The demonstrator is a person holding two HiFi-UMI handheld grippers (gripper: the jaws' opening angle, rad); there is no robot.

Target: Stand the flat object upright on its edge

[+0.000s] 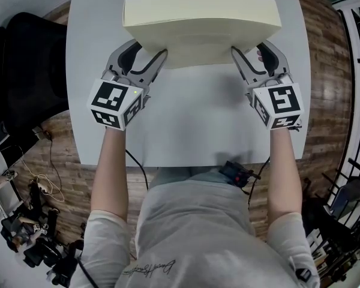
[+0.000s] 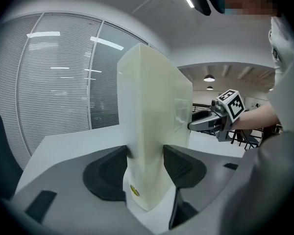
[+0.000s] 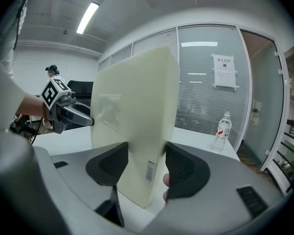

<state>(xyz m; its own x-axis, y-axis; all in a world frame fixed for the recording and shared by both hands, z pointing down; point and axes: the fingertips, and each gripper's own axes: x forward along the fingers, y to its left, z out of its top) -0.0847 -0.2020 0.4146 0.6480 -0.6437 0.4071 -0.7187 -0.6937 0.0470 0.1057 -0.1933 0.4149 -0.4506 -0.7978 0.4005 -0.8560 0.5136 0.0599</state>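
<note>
1. I hold the cream slab (image 1: pixel 201 23) by its two ends: left gripper (image 1: pixel 147 57) and right gripper (image 1: pixel 253 57) each clamp it, pads pressed on both faces.
2. The slab stands upright between the tools, with its lower edge close over the white table (image 1: pixel 192 131).
3. Beyond the right gripper, a water bottle (image 3: pixel 220 131) stands on the table before a glass wall with blinds (image 3: pixel 196 97).
4. Wood floor (image 1: pixel 324 71) surrounds the table.
</note>
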